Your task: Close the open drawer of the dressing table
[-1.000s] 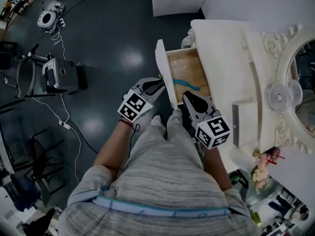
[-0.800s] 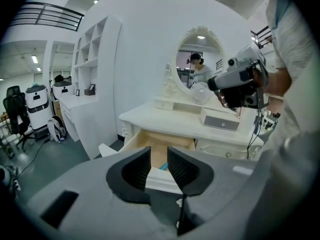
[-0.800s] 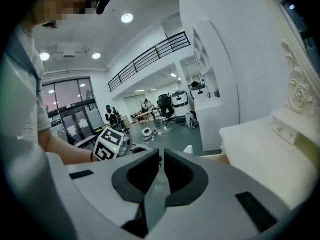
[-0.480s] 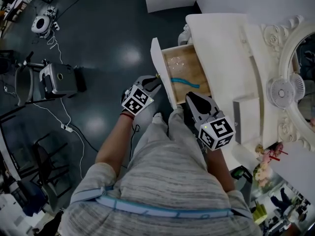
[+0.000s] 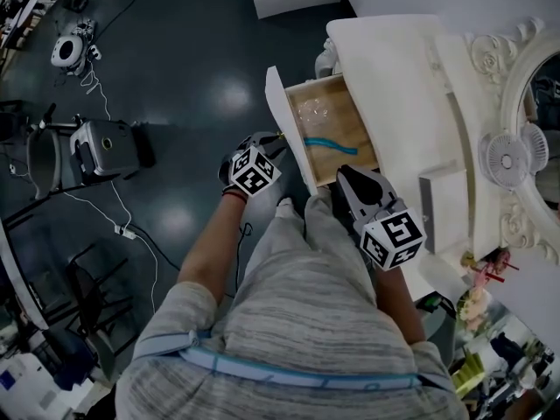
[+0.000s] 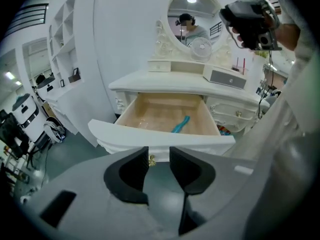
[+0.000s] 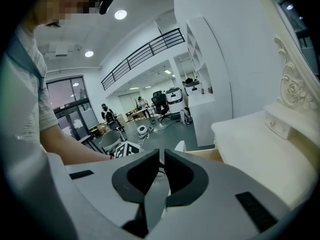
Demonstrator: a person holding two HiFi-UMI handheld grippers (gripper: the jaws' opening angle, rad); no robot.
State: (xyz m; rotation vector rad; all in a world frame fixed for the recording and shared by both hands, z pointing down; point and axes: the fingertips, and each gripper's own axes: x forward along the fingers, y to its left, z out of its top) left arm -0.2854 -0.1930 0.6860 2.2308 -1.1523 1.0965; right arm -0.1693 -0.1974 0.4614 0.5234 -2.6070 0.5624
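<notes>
Dressing-table drawer [image 6: 155, 115] stands pulled out just ahead of the left claw [image 6: 159, 158], whose jaws, just opening, frame its brass knob [image 6: 151, 160] ungripped; push the front squarely at mid-width, keeping the nearly closed, empty right claw [image 7: 162, 156] aside.

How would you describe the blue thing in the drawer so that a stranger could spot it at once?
Find the white dressing table with the ornate round mirror; its wide middle drawer stands pulled out, showing a pale wooden bottom. On that wood lies a slim, wavy teal strip. It is the only brightly coloured thing in the drawer, against bare wood and white trim.
</notes>
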